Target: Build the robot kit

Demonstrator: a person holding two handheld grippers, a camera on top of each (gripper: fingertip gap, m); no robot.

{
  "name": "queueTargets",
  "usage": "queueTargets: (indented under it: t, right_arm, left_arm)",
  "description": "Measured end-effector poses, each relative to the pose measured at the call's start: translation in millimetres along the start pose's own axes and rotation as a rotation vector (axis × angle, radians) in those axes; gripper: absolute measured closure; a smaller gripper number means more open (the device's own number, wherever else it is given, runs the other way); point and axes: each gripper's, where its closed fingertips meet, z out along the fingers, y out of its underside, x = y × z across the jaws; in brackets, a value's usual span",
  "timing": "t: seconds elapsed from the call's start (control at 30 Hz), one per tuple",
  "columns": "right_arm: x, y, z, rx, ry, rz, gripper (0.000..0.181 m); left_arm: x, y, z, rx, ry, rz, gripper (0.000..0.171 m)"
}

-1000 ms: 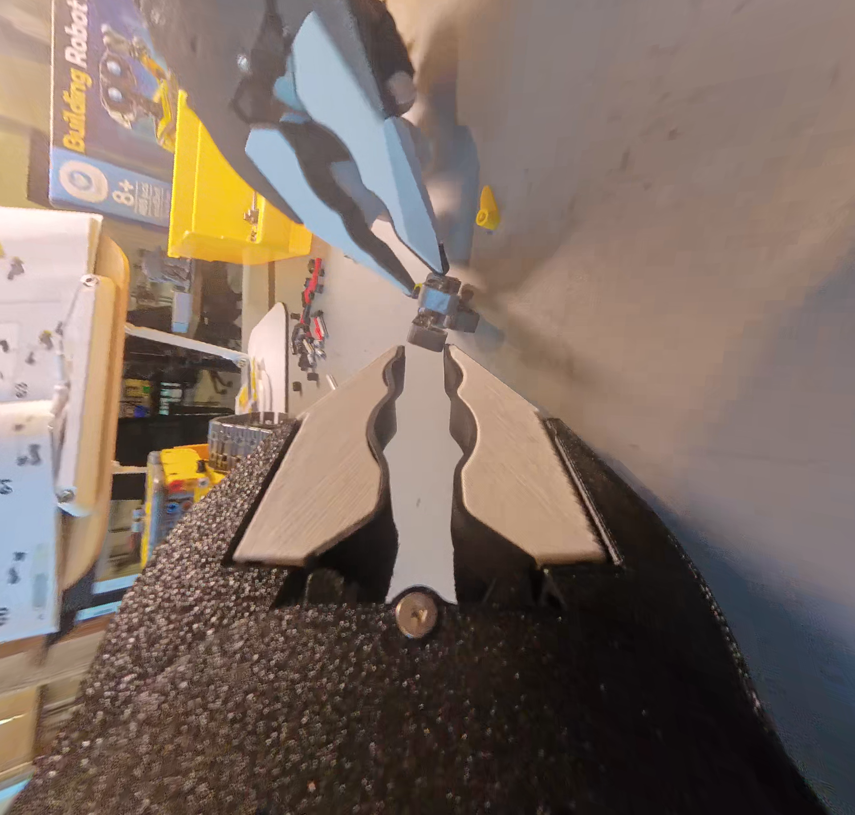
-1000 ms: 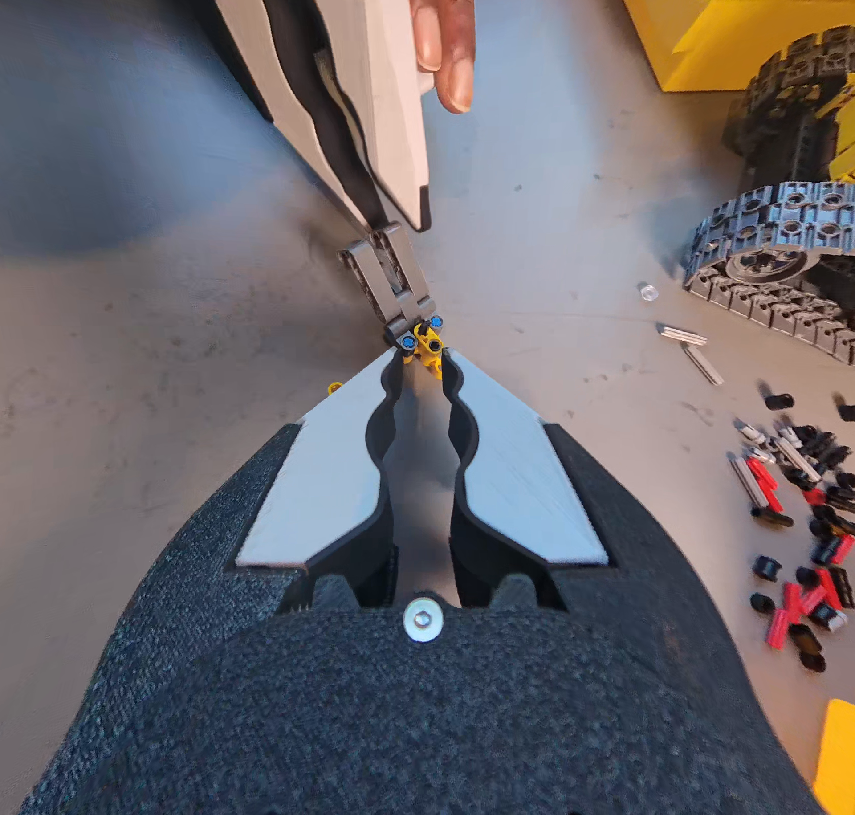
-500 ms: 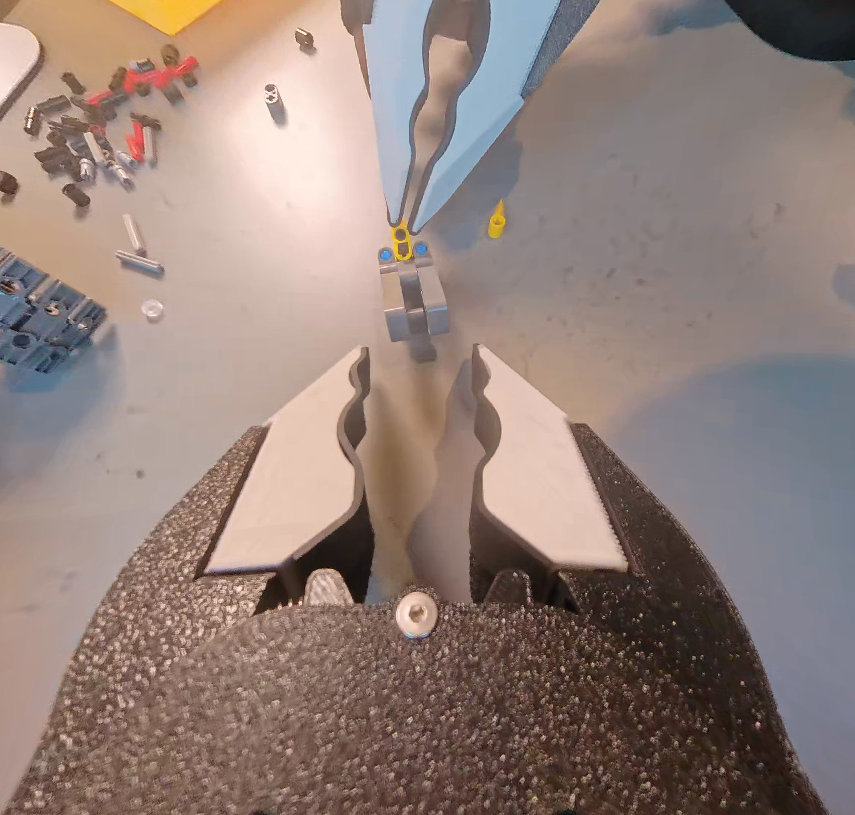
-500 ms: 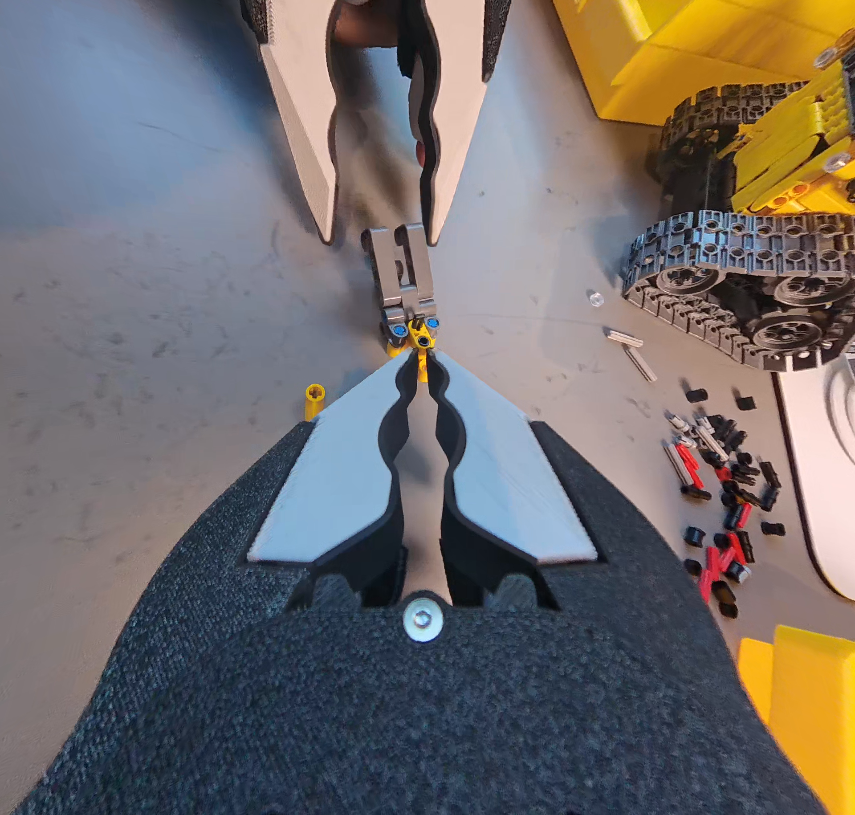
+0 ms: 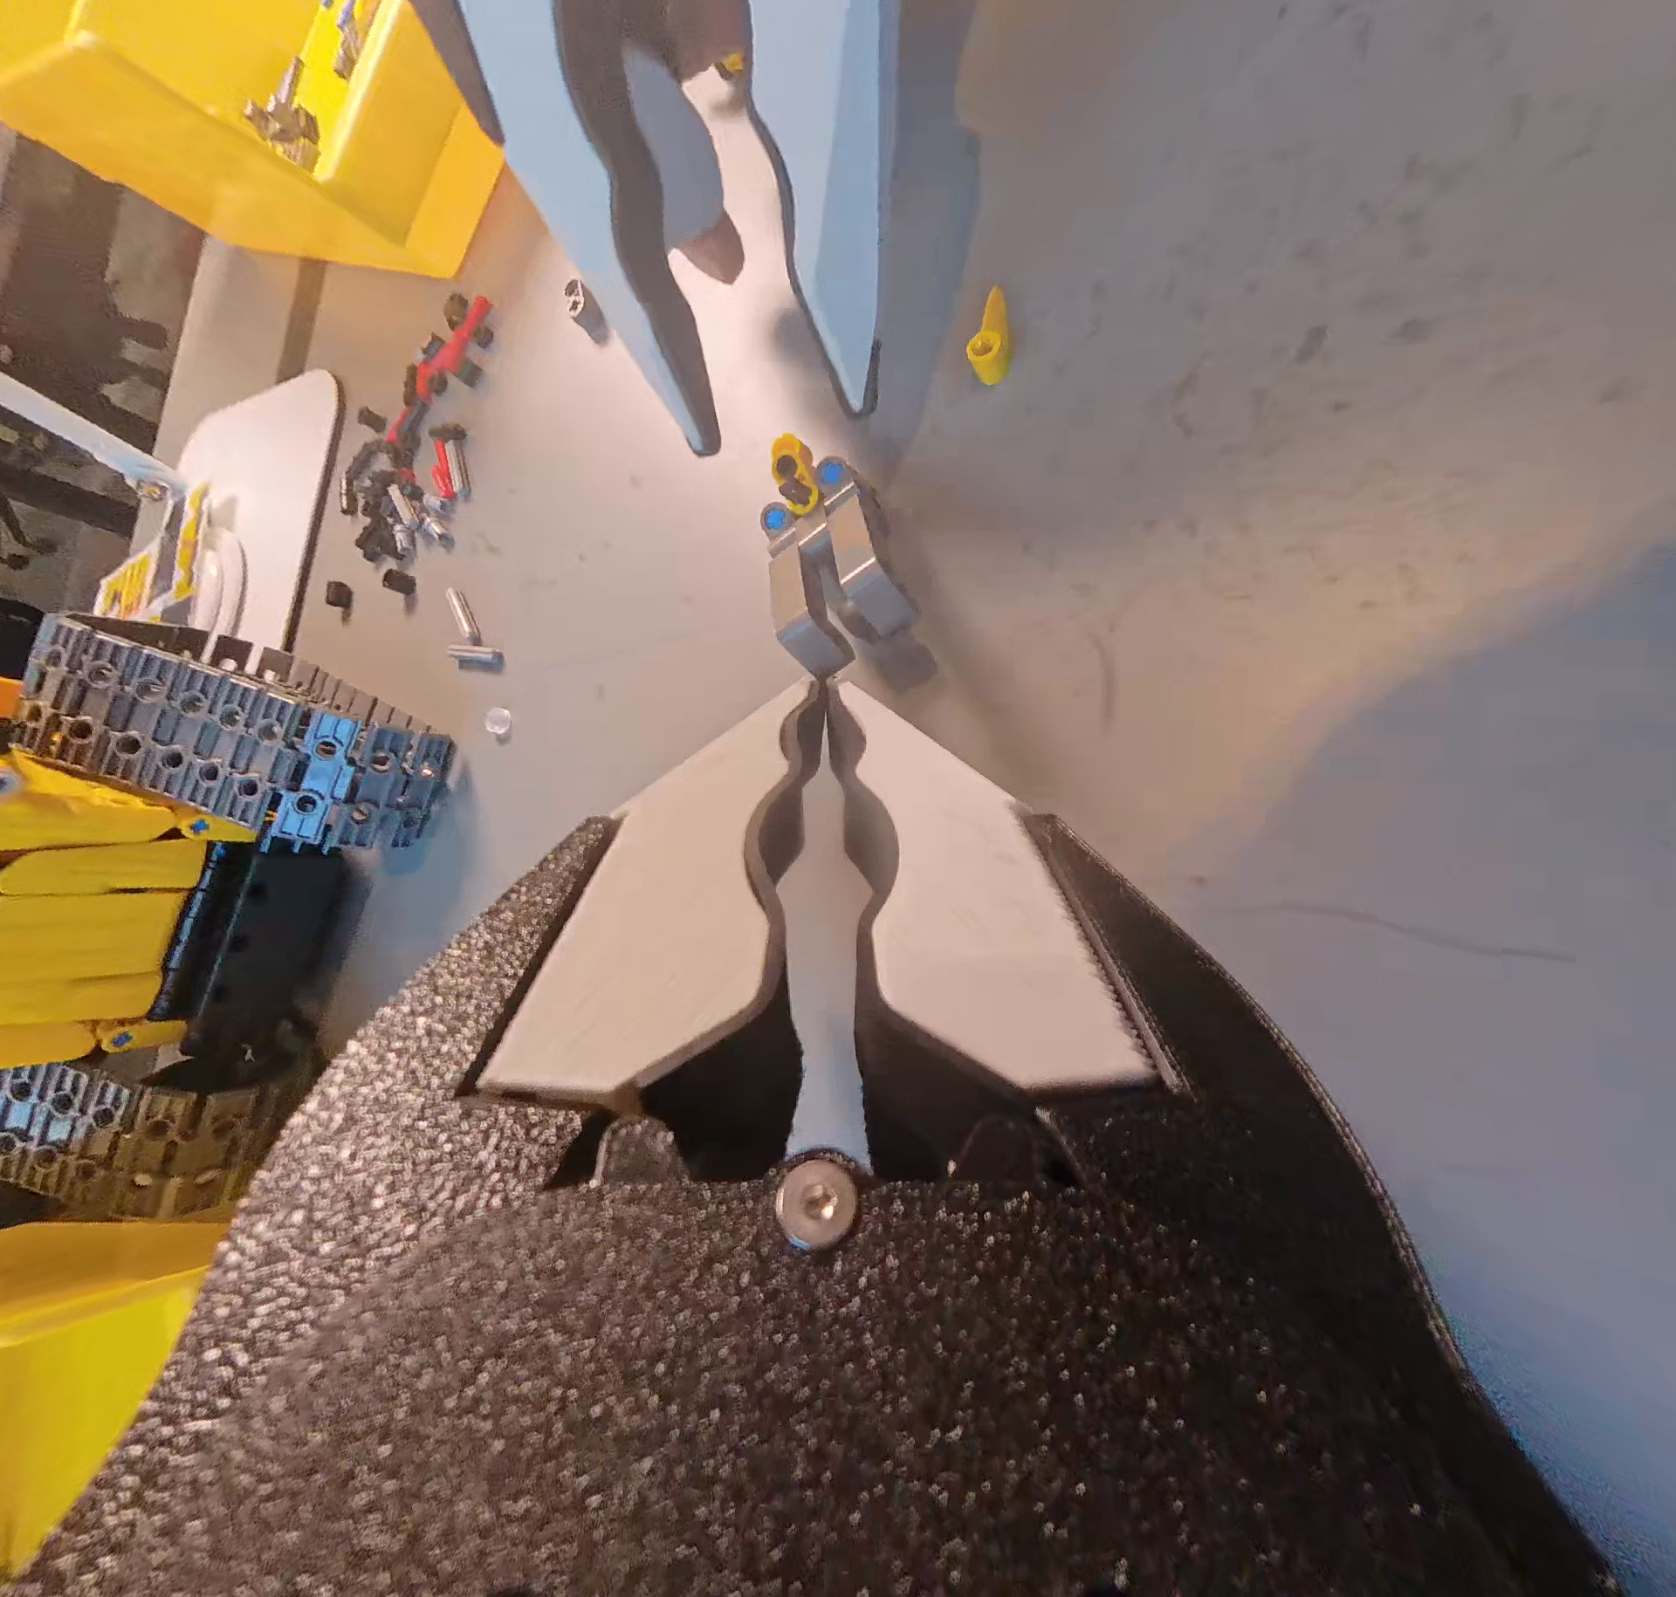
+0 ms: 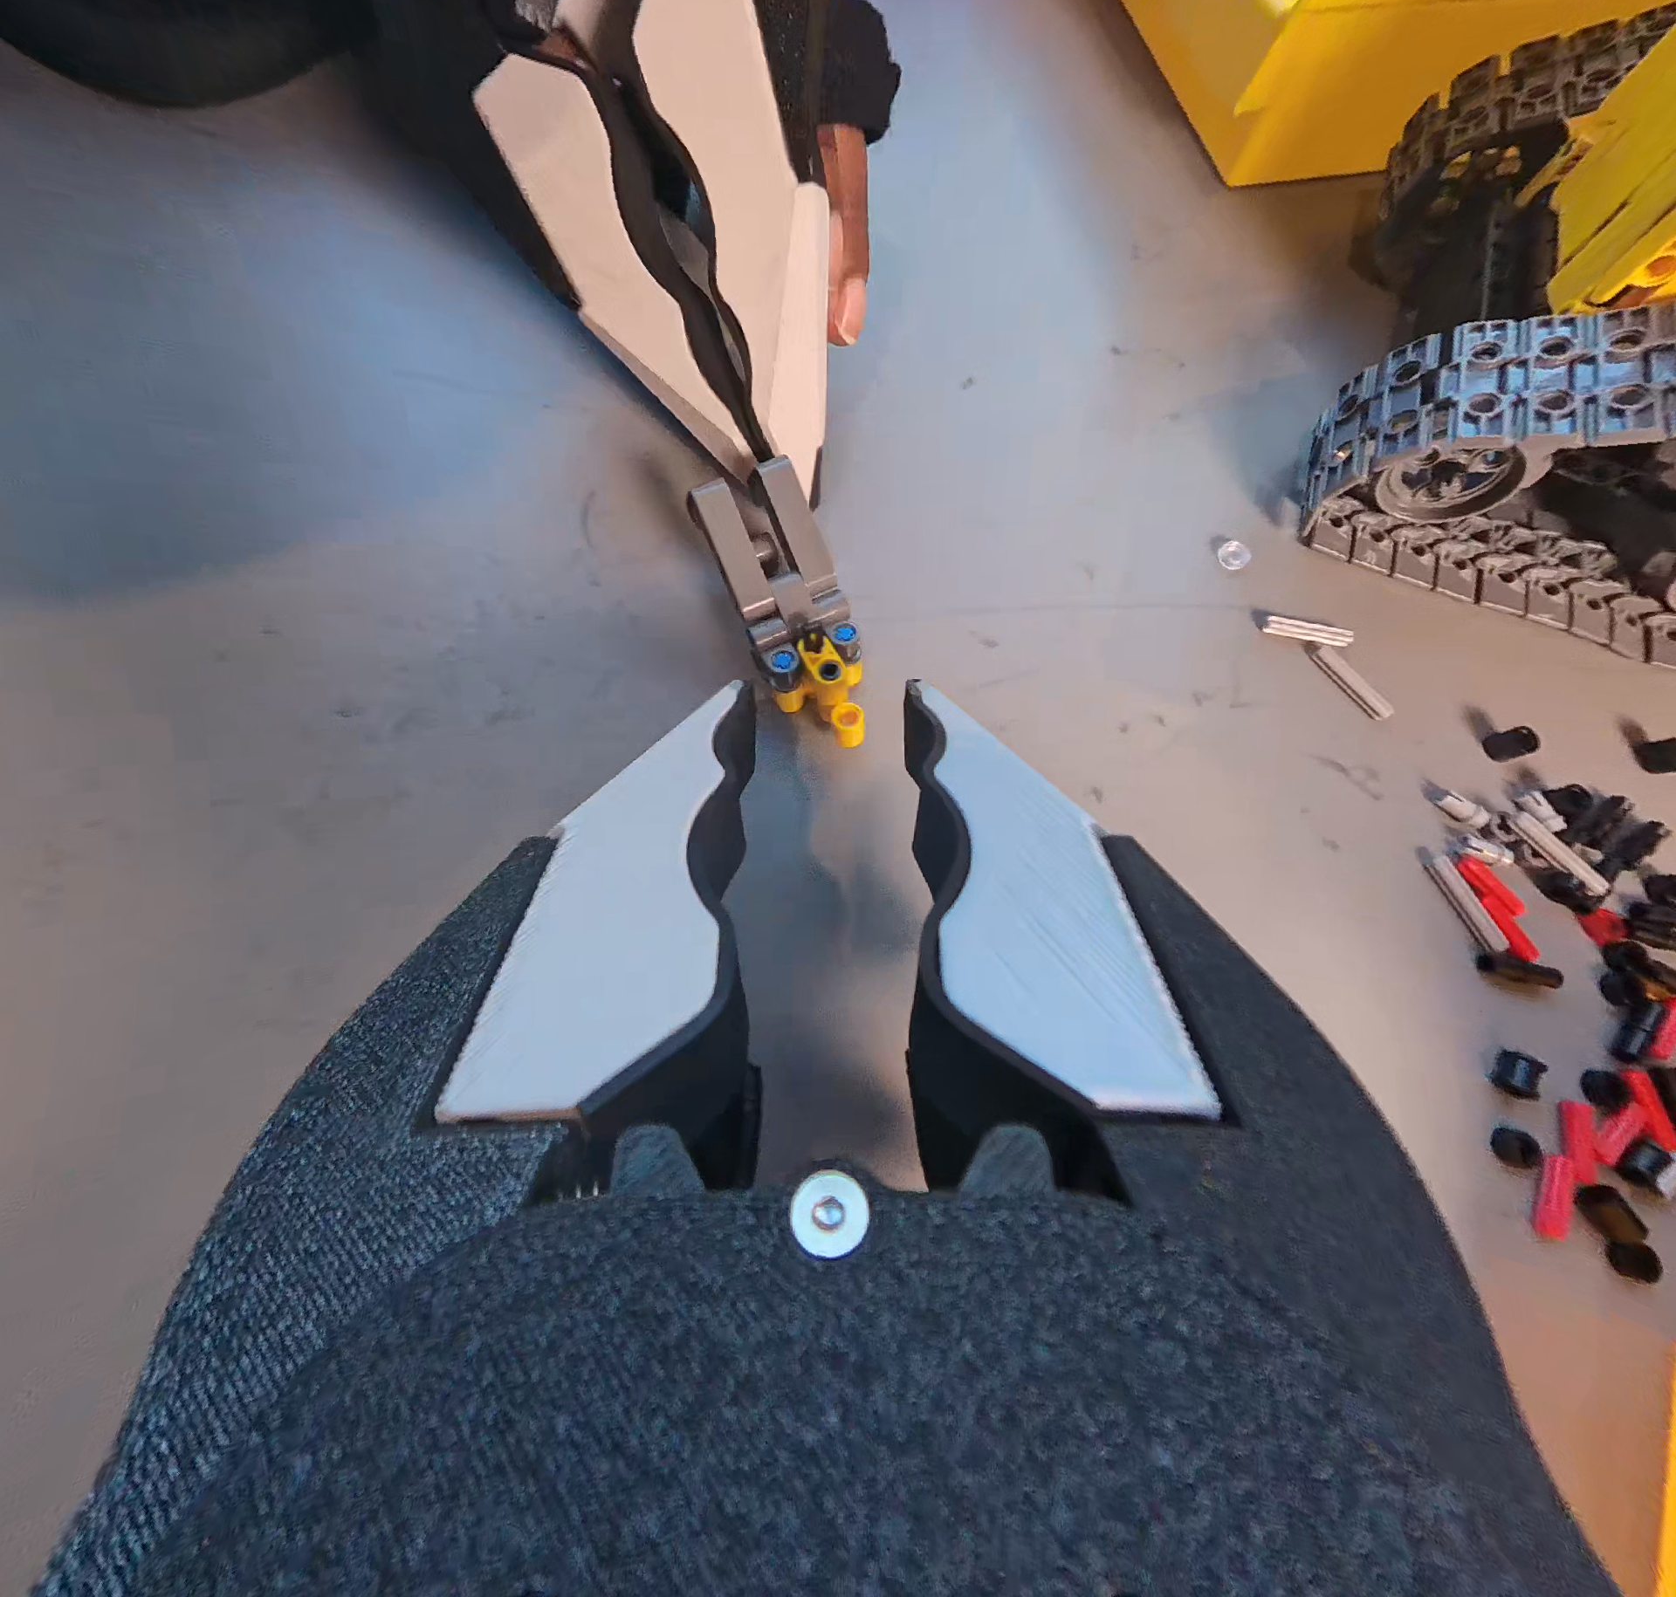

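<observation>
A small grey beam assembly with blue pins and a yellow connector at its far end lies low over the grey table. My left gripper is shut on its near end. In the right wrist view the left gripper pinches the grey assembly from the far side. My right gripper is open, its tips on either side of the yellow connector without gripping it. In the left wrist view the right gripper hangs open just beyond the connector.
A loose yellow pin lies to the right. A tracked yellow vehicle and a yellow bin stand at the right. Black and red pins, grey axles and a clear stud lie nearby. A person's finger rests along the left gripper. My right fingertips sit around 6 cm from my left ones. Between my right fingertips and the clear stud there is roughly 11 cm. Look for it in the left wrist view too.
Half a second ago my left gripper was open and my right was shut on the yellow connector. Now the left has closed on the grey end and the right has opened.
</observation>
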Motion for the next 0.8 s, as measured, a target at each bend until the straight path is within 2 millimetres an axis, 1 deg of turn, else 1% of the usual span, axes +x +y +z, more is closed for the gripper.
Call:
queueTargets:
  t: [0.07, 0.1, 0.17, 0.2, 0.27, 0.33, 0.4, 0.47, 0.53, 0.57, 0.73, 0.8]
  right_arm:
    - [-0.1, 2.1, 6.9, -0.032, -0.035, 0.003, 0.151]
    - [-1.1, 3.9, 9.2, -0.050, -0.049, -0.004, 0.159]
    - [-3.3, 3.6, 10.6, -0.052, -0.048, -0.032, 0.173]
    - [-6.6, 3.5, 10.3, -0.050, -0.058, -0.036, 0.174]
    - [-10.6, 4.6, 10.0, -0.055, -0.060, -0.028, 0.174]
    - [-15.8, 5.4, 10.5, -0.055, -0.065, -0.022, 0.175]
    - [-17.5, 6.0, 10.8, -0.060, -0.053, -0.014, 0.175]
    - [-17.5, 6.8, 11.1, -0.072, -0.041, -0.007, 0.175]
    - [-17.9, 7.2, 12.7, -0.087, -0.032, -0.018, 0.175]
    - [-18.5, 6.8, 13.6, -0.091, -0.035, -0.018, 0.174]
    - [-19.9, 6.6, 14.4, -0.097, -0.042, -0.004, 0.174]
    - [-21.8, 6.3, 14.4, -0.095, -0.047, -0.003, 0.169]
  left_arm:
    - [2.4, 5.0, 1.2, -0.012, 0.032, -0.039, 0.171]
    - [2.7, 5.4, 0.3, 0.004, 0.050, -0.074, 0.170]
    - [1.1, 4.8, -4.9, 0.041, 0.093, -0.162, 0.157]
    - [0.0, 3.3, -8.7, 0.064, 0.121, -0.217, 0.149]
    - [0.0, -6.1, -17.5, 0.145, 0.196, -0.330, 0.134]
    - [-2.7, -13.6, -19.8, 0.197, 0.220, -0.394, 0.129]
    - [2.8, -18.6, -17.7, 0.199, 0.249, -0.398, 0.124]
    - [10.7, -22.7, -15.0, 0.187, 0.274, -0.388, 0.129]
    - [10.9, -22.3, -9.5, 0.159, 0.246, -0.373, 0.143]
    - [10.5, -23.2, -8.0, 0.157, 0.237, -0.369, 0.146]
    - [10.9, -25.5, -7.9, 0.160, 0.245, -0.387, 0.147]
    - [10.7, -25.6, -8.0, 0.157, 0.242, -0.385, 0.147]
